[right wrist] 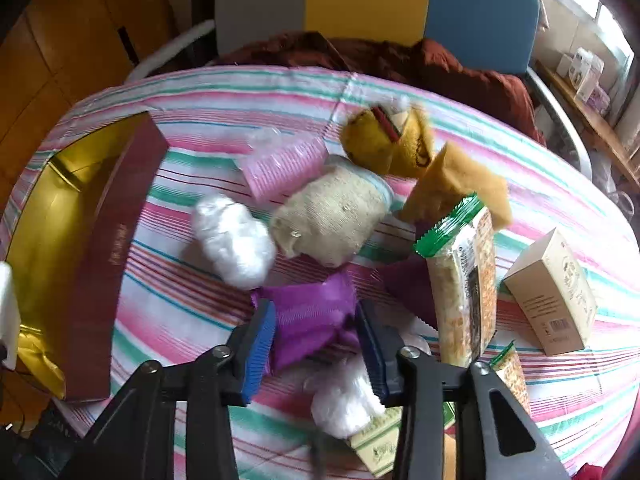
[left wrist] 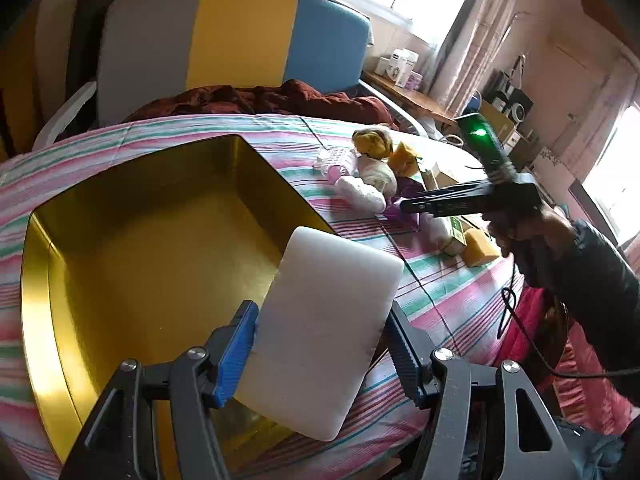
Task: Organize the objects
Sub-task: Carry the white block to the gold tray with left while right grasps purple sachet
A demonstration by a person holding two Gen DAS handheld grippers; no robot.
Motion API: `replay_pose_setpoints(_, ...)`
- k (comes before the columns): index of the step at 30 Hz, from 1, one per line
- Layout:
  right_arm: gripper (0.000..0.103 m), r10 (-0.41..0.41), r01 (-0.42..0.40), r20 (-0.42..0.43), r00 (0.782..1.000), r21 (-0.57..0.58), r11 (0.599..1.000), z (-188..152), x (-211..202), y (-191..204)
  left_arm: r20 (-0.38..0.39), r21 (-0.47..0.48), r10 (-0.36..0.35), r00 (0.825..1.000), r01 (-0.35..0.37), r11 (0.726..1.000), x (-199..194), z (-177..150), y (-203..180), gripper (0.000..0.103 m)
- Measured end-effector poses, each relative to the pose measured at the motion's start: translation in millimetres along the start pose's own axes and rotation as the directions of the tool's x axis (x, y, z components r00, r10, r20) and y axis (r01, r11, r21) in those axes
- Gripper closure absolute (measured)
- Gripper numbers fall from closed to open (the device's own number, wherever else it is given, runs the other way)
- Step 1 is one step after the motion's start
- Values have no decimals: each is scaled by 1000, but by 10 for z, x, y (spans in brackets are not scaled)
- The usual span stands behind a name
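1. The left gripper (left wrist: 320,344) clamps a white block (left wrist: 324,332) between its pads, held tilted over the near corner of the gold-lined box (left wrist: 44,320).
2. The box sits on the striped cloth (right wrist: 192,312), its dark red wall (right wrist: 104,264) facing the pile of items.
3. The right gripper (right wrist: 316,340) has closed its jaws on a purple pouch (right wrist: 308,316), pads pressing its sides.
4. Near the pouch lie a white fluffy wad (right wrist: 232,236), a beige sock roll (right wrist: 332,216), a pink ribbed packet (right wrist: 280,164), a snack pack (right wrist: 460,288) and a carton (right wrist: 552,292).
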State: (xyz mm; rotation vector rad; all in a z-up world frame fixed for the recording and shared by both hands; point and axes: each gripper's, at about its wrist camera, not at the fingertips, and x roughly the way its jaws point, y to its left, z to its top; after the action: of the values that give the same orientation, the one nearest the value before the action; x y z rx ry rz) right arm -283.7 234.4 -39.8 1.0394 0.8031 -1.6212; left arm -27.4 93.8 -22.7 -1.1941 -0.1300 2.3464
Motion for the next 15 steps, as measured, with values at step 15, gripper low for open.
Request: replay_pose_setpoints(15,33,-17,12,-88,996,-52,999,152,355,169,20,-50,18,1000,-17,999,-125,-125,75,39)
